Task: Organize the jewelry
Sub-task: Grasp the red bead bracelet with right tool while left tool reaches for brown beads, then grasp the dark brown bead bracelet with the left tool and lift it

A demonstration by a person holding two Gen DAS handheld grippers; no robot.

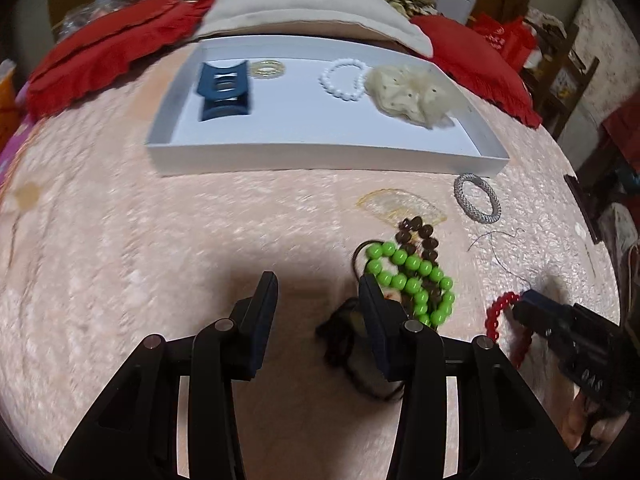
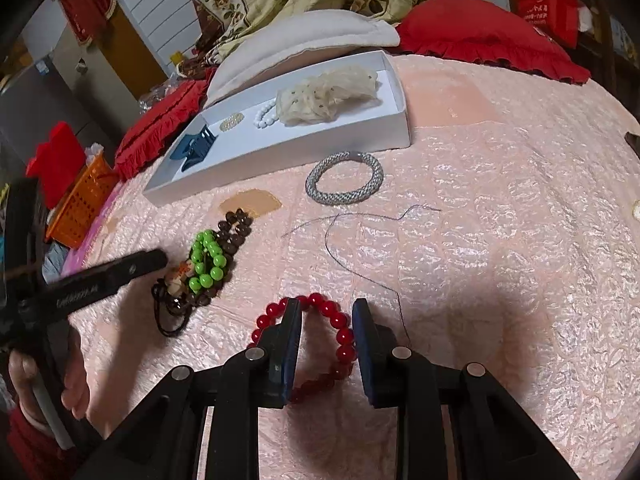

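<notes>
A white tray (image 1: 328,156) on the pink bedspread holds a blue hair claw (image 1: 222,92), a gold ring piece (image 1: 269,69), a white bead bracelet (image 1: 344,80) and a cream scrunchie (image 1: 412,94). In front lie a silver bracelet (image 1: 478,198), a green bead bracelet (image 1: 416,276) tangled with brown beads (image 1: 420,236) and a dark cord (image 1: 348,340). My left gripper (image 1: 318,286) is open, its right finger beside the green beads. My right gripper (image 2: 326,314) is open, with its jaws straddling one side of the red bead bracelet (image 2: 340,324).
Red frilled cushions (image 1: 100,52) and a white pillow (image 1: 304,8) lie behind the tray. A loose dark thread (image 2: 352,248) lies on the bedspread. An orange basket (image 2: 80,204) stands off the bed's left side.
</notes>
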